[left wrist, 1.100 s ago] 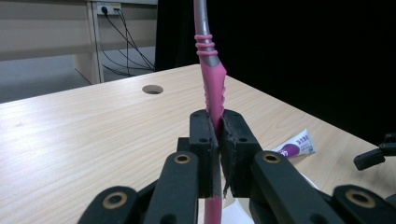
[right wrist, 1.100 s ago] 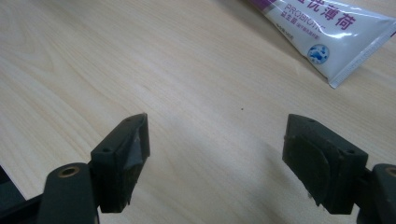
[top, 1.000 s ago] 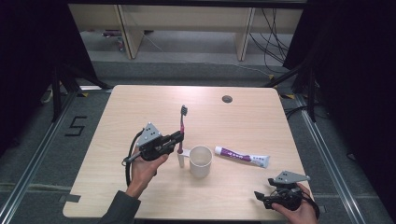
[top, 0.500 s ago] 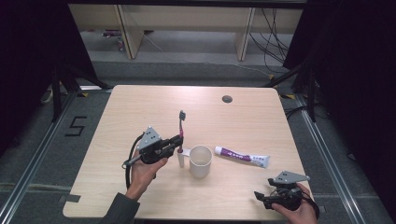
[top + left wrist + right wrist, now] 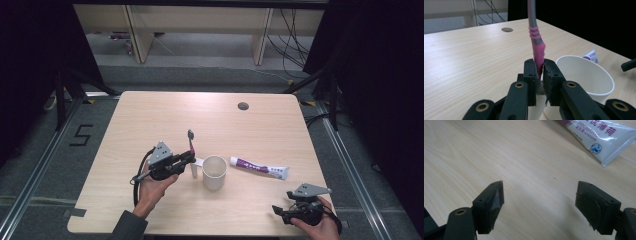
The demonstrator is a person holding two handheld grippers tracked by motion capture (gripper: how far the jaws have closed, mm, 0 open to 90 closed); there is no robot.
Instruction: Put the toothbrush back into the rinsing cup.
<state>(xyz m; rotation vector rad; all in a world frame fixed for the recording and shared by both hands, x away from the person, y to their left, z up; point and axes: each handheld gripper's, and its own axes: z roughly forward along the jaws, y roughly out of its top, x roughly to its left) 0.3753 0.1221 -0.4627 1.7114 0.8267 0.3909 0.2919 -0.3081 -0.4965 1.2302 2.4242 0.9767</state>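
A toothbrush (image 5: pixel 192 146) with a pink and grey handle (image 5: pixel 538 47) stands upright just left of a white cup (image 5: pixel 214 172), bristle end up. My left gripper (image 5: pixel 190 158) is shut on its pink part, pads pressing from both sides (image 5: pixel 539 65). Its jaws have just been opening slightly, with the handle still between them. The cup (image 5: pixel 586 75) sits right beside that gripper, on its right. Near the table's front right edge my right gripper (image 5: pixel 279 214) rests open with nothing between its fingers (image 5: pixel 539 187). Right of the cup a white and purple toothpaste tube (image 5: pixel 259 168) lies flat.
The wooden table (image 5: pixel 150 115) has a round cable hole (image 5: pixel 243 106) at the back. The toothpaste tube's crimped end (image 5: pixel 599 137) lies beyond my right gripper. Dark floor, cables and shelving surround the table.
The toothbrush has come down and a little left, toward the person, and now stands straighter beside the cup. My left hand shifted slightly with it. The right gripper has not moved.
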